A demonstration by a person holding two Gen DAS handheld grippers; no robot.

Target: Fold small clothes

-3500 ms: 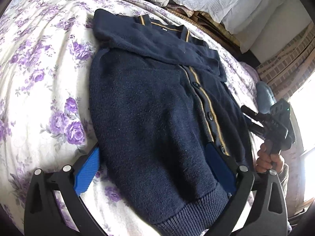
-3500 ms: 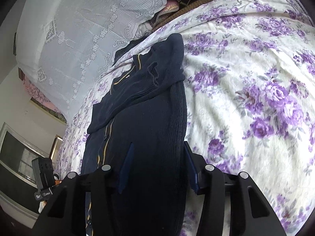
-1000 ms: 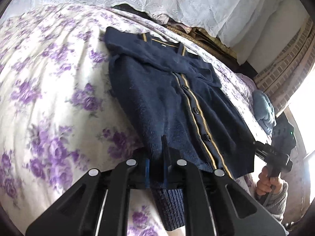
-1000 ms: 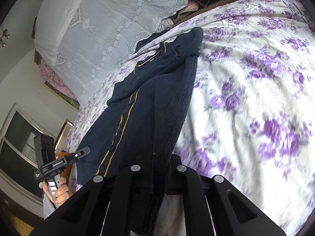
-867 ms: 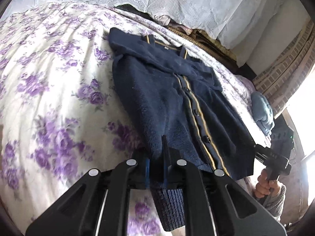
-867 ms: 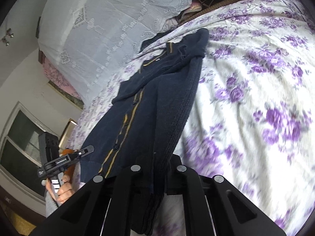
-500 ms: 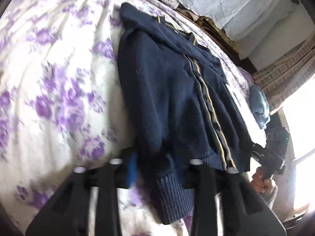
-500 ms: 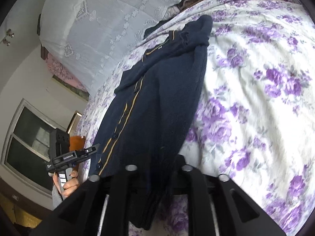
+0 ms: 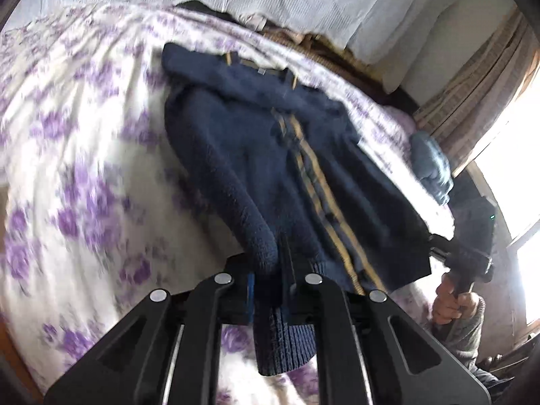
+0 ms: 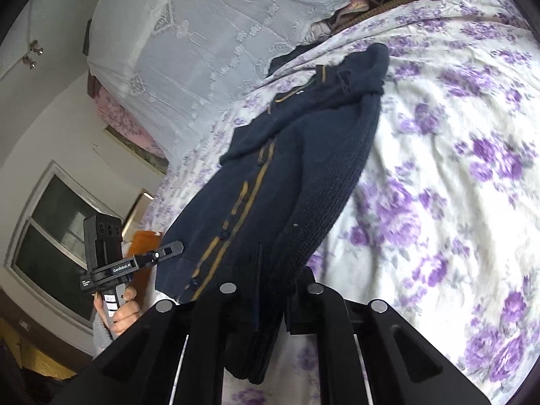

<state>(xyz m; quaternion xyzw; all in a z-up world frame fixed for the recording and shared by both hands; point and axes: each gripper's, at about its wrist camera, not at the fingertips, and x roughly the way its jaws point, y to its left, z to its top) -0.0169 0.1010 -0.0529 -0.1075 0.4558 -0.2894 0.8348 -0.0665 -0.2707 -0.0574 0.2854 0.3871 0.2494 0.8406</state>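
Note:
A small navy knit cardigan [image 9: 270, 155] with a gold-striped button placket lies collar-far on a floral bedsheet [image 9: 67, 155]. My left gripper [image 9: 268, 287] is shut on its ribbed hem at one bottom corner and holds it lifted. My right gripper [image 10: 271, 300] is shut on the hem at the other bottom corner of the cardigan [image 10: 287, 182], also lifted. The collar end still rests on the bed. Each gripper shows in the other's view, the right gripper [image 9: 469, 256] at right and the left gripper [image 10: 128, 263] at left.
White lace-covered pillows [image 10: 219, 33] are stacked at the head of the bed. A light blue cloth [image 9: 432, 165] lies near the bed's right edge by curtains [image 9: 479, 77] and a bright window. A dark window [image 10: 57, 236] and an orange object [image 10: 145, 239] are on the other side.
Both grippers closed on the hem corners about a second ago and have since raised the bottom of the cardigan off the sheet. The views tilted and blurred with the motion.

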